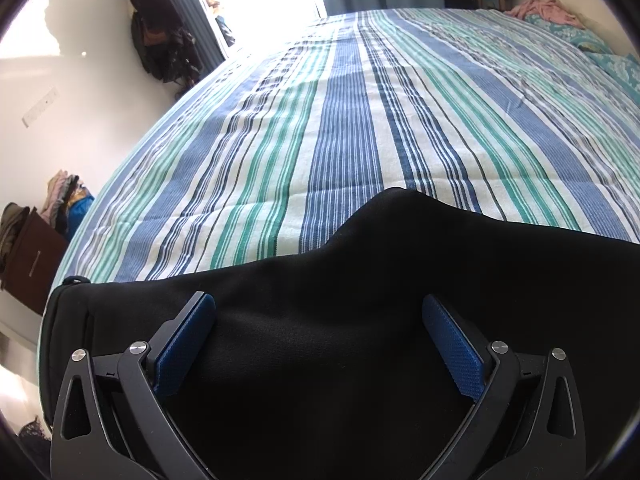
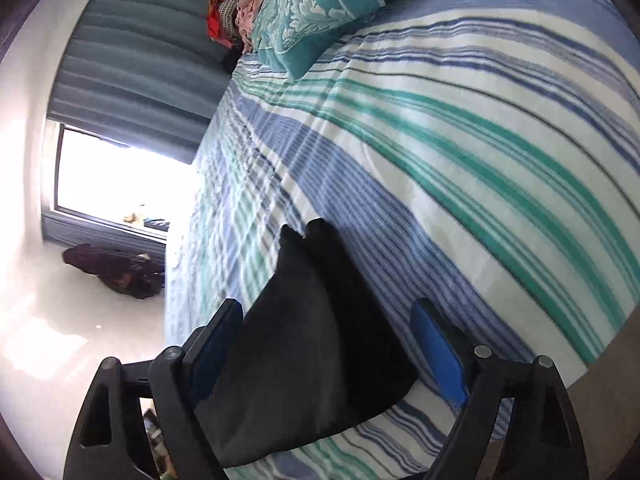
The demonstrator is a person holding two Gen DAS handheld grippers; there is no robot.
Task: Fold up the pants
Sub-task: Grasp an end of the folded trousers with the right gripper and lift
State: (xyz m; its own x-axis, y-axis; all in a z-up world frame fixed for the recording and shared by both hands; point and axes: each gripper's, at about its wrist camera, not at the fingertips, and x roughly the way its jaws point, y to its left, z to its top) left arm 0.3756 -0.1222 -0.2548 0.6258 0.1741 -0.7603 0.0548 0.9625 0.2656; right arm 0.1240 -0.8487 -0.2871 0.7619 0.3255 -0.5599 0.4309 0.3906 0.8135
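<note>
Pants [image 1: 320,300] lengthwise across striped bed [image 1: 360,120]

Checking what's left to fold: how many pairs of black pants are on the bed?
1 visible: the black pants lie on the striped bedspread at its near edge, between both open grippers. Others may be out of frame.

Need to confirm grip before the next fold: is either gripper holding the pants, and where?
Neither. Both the left gripper and right gripper stand open over the black pants, pads not pressing.

Bed [image 1: 360,120] with blue-green striped cover is carrying black pants [image 1: 320,340] at near edge, teal patterned pillow [image 2: 312,12] and pink cloth [image 1: 546,10] lying at head end.
</note>
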